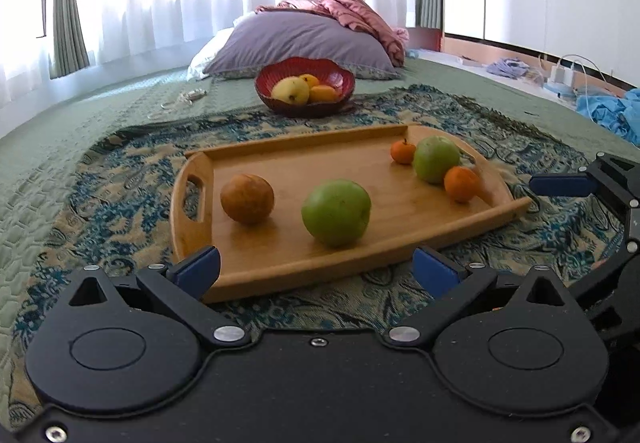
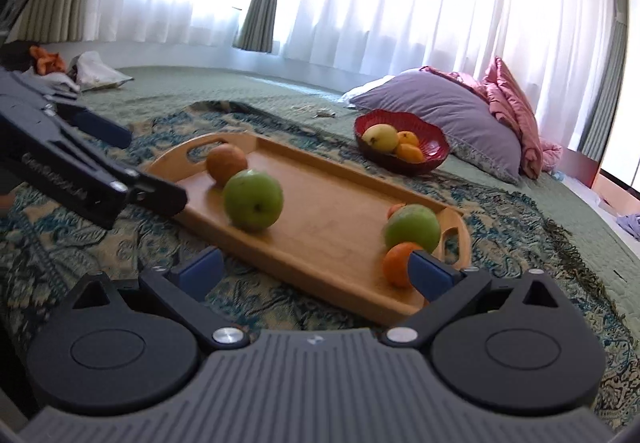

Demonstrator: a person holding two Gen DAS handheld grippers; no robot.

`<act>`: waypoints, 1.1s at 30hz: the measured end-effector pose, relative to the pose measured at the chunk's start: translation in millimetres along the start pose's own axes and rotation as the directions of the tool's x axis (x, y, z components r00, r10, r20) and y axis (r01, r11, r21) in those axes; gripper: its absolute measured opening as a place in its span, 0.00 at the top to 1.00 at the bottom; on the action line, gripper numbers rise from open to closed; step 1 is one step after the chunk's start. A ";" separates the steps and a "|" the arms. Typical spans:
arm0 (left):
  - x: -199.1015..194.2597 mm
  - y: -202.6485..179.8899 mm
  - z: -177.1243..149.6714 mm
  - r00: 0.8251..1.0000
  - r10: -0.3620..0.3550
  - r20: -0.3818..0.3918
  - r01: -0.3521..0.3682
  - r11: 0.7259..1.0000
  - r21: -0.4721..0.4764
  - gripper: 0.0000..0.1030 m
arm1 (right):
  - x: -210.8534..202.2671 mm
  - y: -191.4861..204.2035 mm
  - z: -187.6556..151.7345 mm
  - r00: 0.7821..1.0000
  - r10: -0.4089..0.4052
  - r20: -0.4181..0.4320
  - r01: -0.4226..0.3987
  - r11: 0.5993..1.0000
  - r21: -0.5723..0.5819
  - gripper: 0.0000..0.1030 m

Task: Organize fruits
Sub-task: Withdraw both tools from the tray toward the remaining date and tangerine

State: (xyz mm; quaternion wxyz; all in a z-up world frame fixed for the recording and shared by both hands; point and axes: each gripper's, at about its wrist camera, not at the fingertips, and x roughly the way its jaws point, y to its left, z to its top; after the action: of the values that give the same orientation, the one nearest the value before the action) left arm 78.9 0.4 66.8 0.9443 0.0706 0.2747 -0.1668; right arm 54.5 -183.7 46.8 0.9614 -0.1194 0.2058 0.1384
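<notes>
Patterned bedspread [image 1: 120, 179], wooden tray [image 1: 320, 159] of fruit, both grippers' jaws wide open, empty, no legible writing.

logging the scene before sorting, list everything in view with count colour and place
tray: 1, wooden, on patterned throw
green apples: 2, on tray
brown fruit: 1, tray's left end
small oranges: 2, tray's right end
bowl: 1, red, behind tray, holding yellow and orange fruit
patterned throw: 1, blue-beige, on green bedspread
pillow: 1, purple, behind bowl
pink blanket: 1, on pillow
left hand-held gripper: open, empty
right hand-held gripper: open, empty
</notes>
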 end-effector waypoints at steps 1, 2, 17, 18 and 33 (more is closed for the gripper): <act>1.2 -0.7 -0.5 1.000 -0.005 -0.008 0.005 1.000 0.000 0.00 | -1.0 1.7 -2.1 1.000 0.006 -0.004 -0.006 1.000 0.000 0.00; 2.2 -1.7 -1.3 1.000 -0.010 -0.017 0.010 1.000 -0.001 0.00 | -1.4 3.6 -3.8 1.000 0.011 -0.008 -0.011 1.000 -0.001 0.00; 18.5 -13.9 -14.2 0.996 -0.046 -0.071 0.045 0.999 -0.013 0.00 | -3.0 36.2 -31.5 0.997 0.076 -0.030 -0.077 0.997 -0.024 0.00; 19.1 -14.0 -14.8 0.996 -0.045 -0.073 0.044 0.999 -0.016 0.00 | -2.7 38.1 -32.3 0.997 0.077 -0.030 -0.078 0.997 -0.022 0.00; 24.9 -14.8 -22.7 0.987 -0.115 -0.114 0.107 0.992 -0.073 0.22 | 3.5 38.2 -37.8 0.995 0.084 -0.057 -0.081 0.995 0.057 0.08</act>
State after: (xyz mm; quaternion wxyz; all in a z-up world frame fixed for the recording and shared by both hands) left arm 82.2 -15.2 33.7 0.9174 0.0332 0.3392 -0.2055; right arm 31.8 -158.1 5.2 0.9511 -0.0886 0.2428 0.1689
